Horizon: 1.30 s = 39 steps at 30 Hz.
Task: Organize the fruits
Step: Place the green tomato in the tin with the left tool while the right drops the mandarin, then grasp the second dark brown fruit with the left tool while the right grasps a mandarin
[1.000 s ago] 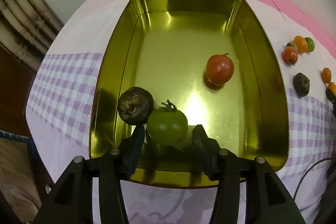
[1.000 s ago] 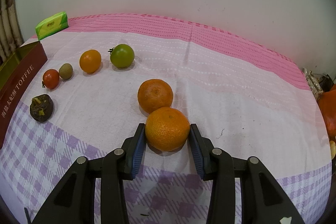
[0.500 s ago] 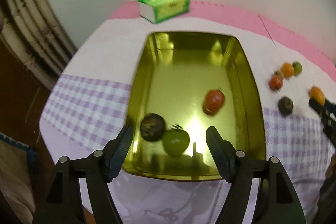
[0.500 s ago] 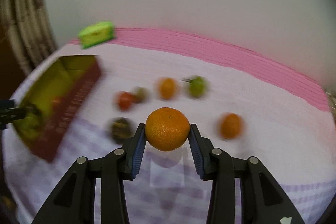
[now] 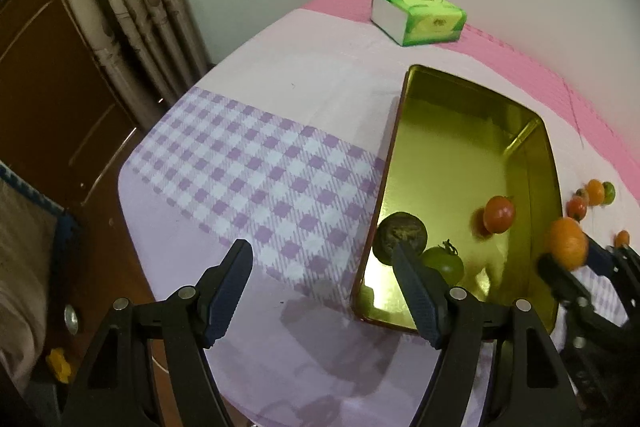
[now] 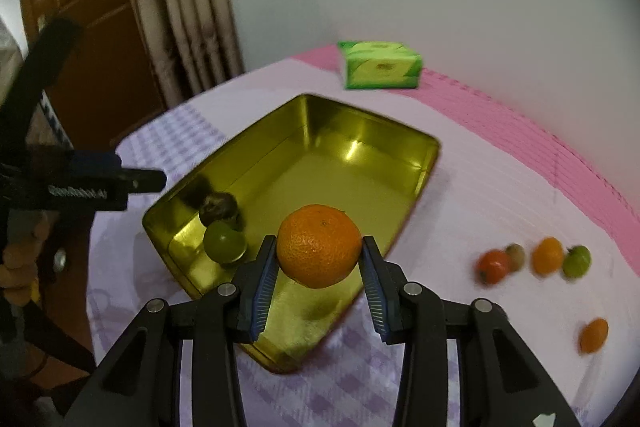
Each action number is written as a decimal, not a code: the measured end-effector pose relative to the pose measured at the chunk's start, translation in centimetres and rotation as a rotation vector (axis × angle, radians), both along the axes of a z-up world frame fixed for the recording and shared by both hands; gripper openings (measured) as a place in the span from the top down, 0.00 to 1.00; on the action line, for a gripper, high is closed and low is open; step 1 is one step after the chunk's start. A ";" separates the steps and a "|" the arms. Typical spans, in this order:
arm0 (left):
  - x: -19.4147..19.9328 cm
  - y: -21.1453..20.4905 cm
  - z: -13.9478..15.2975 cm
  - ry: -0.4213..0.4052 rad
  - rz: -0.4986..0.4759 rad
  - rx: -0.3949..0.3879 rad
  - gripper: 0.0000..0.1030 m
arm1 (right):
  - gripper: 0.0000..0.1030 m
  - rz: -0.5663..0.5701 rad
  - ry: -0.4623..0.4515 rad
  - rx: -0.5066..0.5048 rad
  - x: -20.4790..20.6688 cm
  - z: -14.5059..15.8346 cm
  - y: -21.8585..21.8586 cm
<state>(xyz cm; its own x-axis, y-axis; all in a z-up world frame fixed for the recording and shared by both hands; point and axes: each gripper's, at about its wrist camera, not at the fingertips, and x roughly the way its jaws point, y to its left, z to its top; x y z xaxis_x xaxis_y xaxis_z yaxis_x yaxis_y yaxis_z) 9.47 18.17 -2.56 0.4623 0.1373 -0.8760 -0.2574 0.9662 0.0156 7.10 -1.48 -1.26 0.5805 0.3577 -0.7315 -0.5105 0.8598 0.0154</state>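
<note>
- Fruit in the gold tin (image 6: 362,135): three pieces, namely one dark wrinkled fruit (image 5: 401,235), one green tomato (image 6: 225,242) touching it, and one red tomato (image 5: 499,214) apart from them, which the right wrist view hides behind the held fruit.
- Orange (image 6: 319,245): one, gripped between the pads of the right tongs (image 6: 319,279) and held in the air over the near end of the tin.
- Left tongs (image 5: 322,293): wide apart with nothing between them, off to the tin's side above the checked cloth (image 5: 256,179) covering the counter.
- Loose fruit on the cloth beyond the tin: five blurred pieces, a red one (image 6: 493,265), a small brownish-green one (image 6: 516,255), an orange one (image 6: 547,255) and a green one (image 6: 577,261) in a row, plus one small orange piece (image 6: 593,335) lying well apart.
- Green tissue pack (image 5: 418,17): one, at the far edge; its printing is too small to read.
</note>
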 end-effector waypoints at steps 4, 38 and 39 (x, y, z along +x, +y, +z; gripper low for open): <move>0.3 -0.2 -0.5 0.019 -0.013 0.012 0.29 | 0.63 0.009 0.032 -0.036 1.2 -1.5 1.4; 0.2 -2.0 -0.3 -0.007 -0.079 0.035 0.29 | 0.51 -0.155 -0.046 -0.005 1.0 0.1 -4.6; 0.2 -2.0 -0.3 -0.009 -0.081 0.037 0.29 | 0.51 -0.193 -0.047 -0.006 1.0 0.1 -6.1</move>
<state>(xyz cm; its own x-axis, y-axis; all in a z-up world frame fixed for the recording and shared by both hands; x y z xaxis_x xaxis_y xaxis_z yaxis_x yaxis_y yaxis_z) 9.62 16.13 -2.81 0.4812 0.1316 -0.8667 -0.1790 0.9826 0.0497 8.12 -7.63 -1.19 0.6712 0.2324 -0.7039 -0.3365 0.9416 -0.0100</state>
